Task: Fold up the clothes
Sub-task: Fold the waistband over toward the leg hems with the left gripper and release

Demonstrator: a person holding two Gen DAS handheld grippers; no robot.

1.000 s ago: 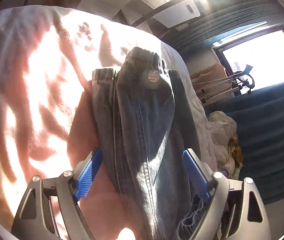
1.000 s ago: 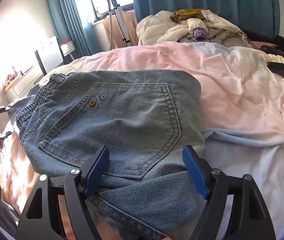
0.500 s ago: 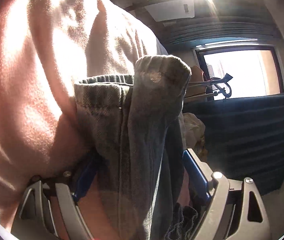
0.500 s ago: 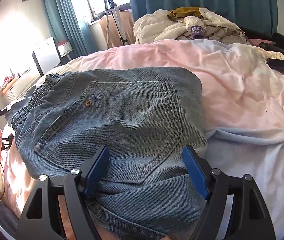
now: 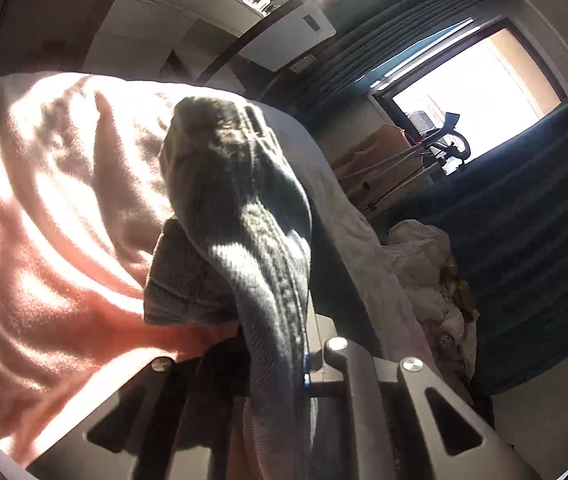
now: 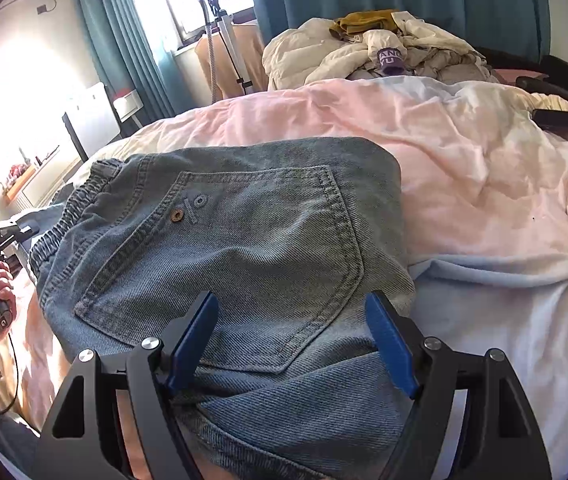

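Two tongs: left gripper (image 5: pixel 280 364) just squeezed shut, seemingly pinching the jeans (image 6: pixel 228 248), right gripper (image 6: pixel 292 344) tipped down, spread wide above them.

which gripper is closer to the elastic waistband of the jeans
Left. The left gripper has just closed on the denim at the elastic waistband end. The right gripper stands open over the opposite end of the jeans, below the back pocket.
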